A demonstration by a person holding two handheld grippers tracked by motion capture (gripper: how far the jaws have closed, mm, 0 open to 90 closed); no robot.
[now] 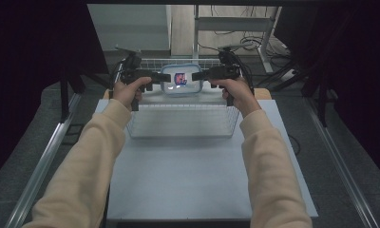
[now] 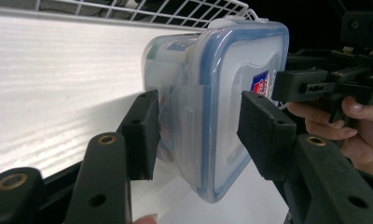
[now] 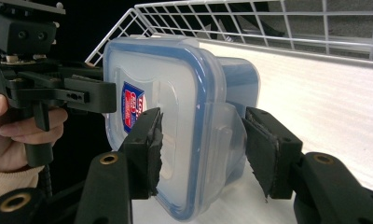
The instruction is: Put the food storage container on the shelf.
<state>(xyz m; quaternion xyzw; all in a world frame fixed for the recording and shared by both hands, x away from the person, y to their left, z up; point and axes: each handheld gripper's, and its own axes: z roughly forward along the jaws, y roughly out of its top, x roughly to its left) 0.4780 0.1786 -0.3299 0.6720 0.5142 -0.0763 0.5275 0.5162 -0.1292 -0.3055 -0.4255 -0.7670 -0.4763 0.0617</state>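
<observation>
Both forearms reach forward from the bottom of the high view, sleeves cream-coloured, each hand wrapped around a gripper handle. The left gripper (image 1: 156,77) and the right gripper (image 1: 197,75) point inward toward each other at the same height, jaws standing apart.

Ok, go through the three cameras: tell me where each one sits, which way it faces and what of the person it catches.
High view: above the person's side, facing forward and down on the table; both sleeved forearms, the left tool and right tool at the lidded container above the wire basket.
Left gripper view: rides the left tool, facing its jaws astride the container's side latch; the other hand's fingers beyond.
Right gripper view: rides the right tool, jaws astride the opposite latch; the other hand beyond.
Shared: the container and basket.
</observation>
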